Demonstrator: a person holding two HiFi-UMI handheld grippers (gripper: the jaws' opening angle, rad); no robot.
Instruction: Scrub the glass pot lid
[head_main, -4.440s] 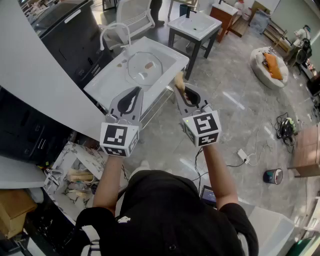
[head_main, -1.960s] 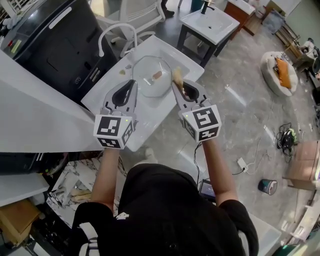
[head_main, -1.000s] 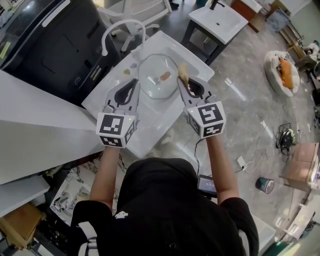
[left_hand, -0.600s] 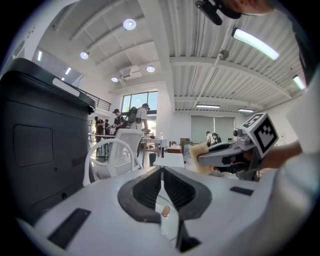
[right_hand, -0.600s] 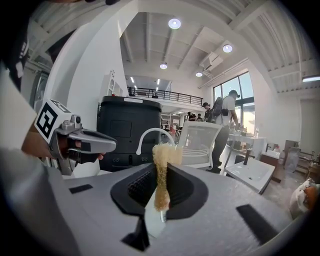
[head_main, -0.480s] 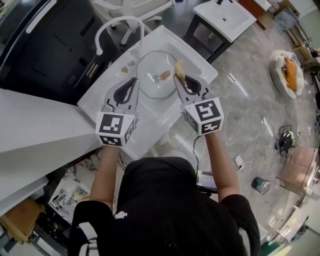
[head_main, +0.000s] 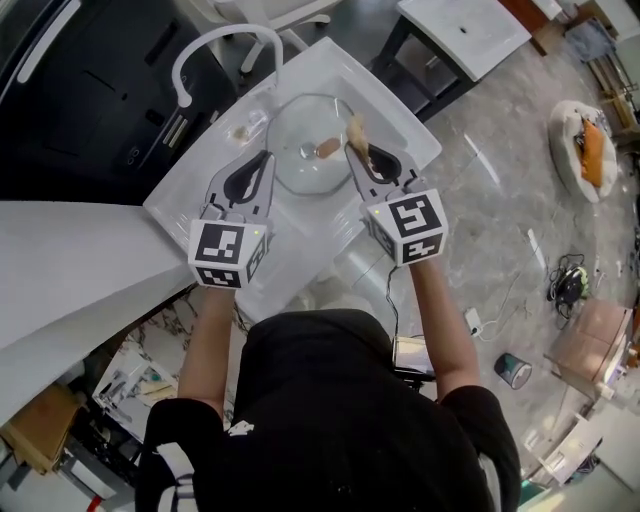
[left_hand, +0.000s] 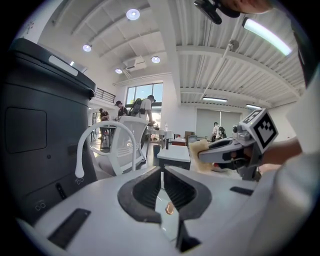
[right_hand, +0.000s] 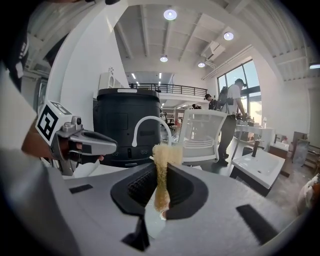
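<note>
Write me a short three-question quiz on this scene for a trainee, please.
1. True or false: the lid lies in the sink.
2. What is between the right gripper's fingers? A. sponge B. brush C. cloth
3. Fill in: the left gripper's fingers are ____.
Key: 1 true; 2 A; 3 shut, with nothing between them.
</note>
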